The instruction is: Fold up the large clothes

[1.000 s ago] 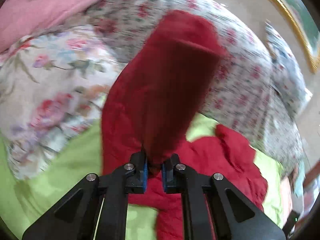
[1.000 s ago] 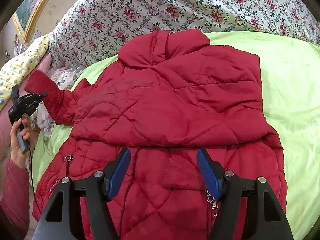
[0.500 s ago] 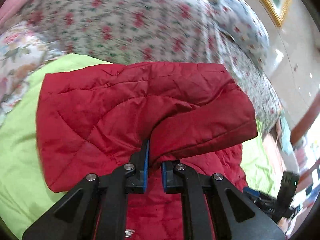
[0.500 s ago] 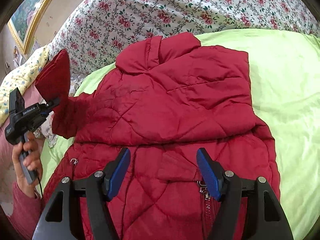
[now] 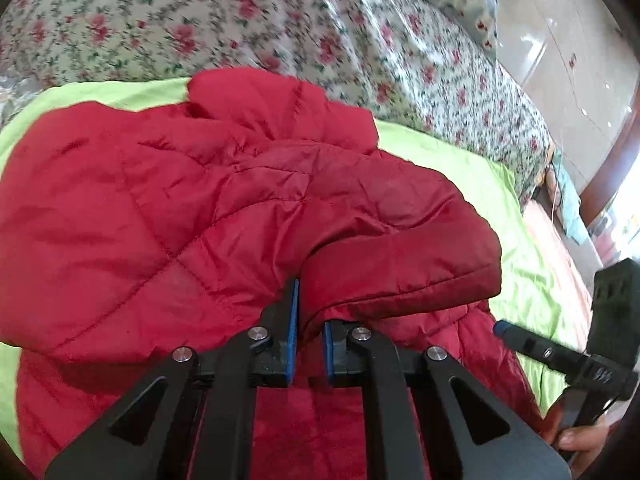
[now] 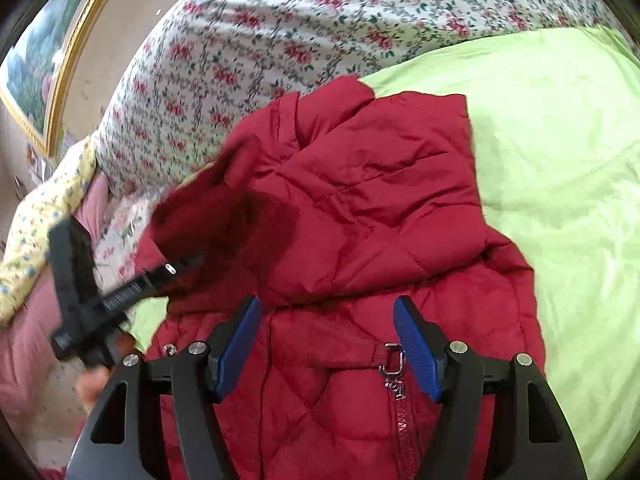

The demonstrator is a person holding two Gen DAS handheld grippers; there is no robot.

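A red quilted jacket lies spread on a lime-green sheet. My left gripper is shut on the cuff of its sleeve, and the sleeve is draped across the jacket's body. In the right wrist view the jacket fills the middle, with the collar at the far end. There my right gripper hovers open over the zipper pull, nothing between its pads. The left gripper comes in blurred from the left with the sleeve. The right gripper shows at the right edge.
A rose-patterned quilt bunches behind the jacket. A pink pillow and a yellow floral cloth lie at the left. A gilt-framed picture hangs on the wall. Bare green sheet stretches right of the jacket.
My left gripper swung the sleeve from out beside the jacket inward over its body and lowered it. The right gripper stayed open and shifted slightly.
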